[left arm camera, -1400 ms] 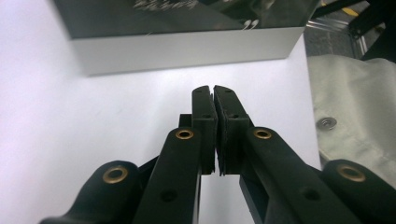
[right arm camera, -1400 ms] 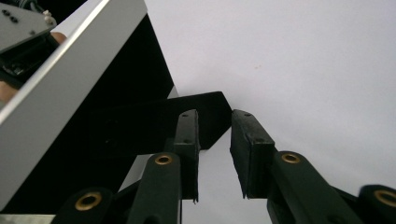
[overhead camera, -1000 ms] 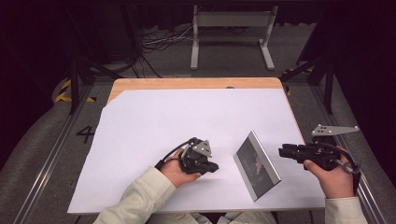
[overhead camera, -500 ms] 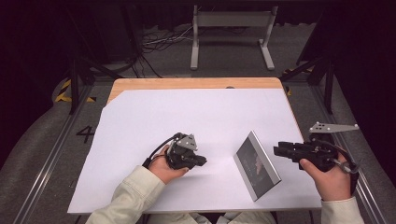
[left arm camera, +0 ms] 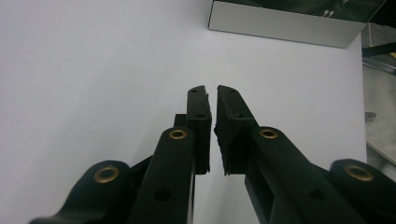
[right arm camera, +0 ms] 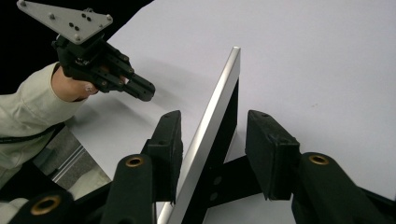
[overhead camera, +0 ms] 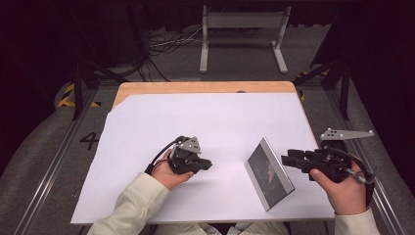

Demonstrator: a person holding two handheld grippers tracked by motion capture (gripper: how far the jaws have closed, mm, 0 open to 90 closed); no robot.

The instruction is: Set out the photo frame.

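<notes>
A flat rectangular panel point(overhead camera: 268, 172) with a dark glossy face and a silvery rim lies near the bench's front right edge, between the right gripper's point(overhead camera: 289, 159) jaws, which have just been opening and stand apart from it. The left gripper's point(overhead camera: 204, 164) jaws, also just opening, are a slit apart, empty. White paper point(overhead camera: 161, 117) covers the wooden bench point(overhead camera: 147, 88), grey floor beyond.
</notes>
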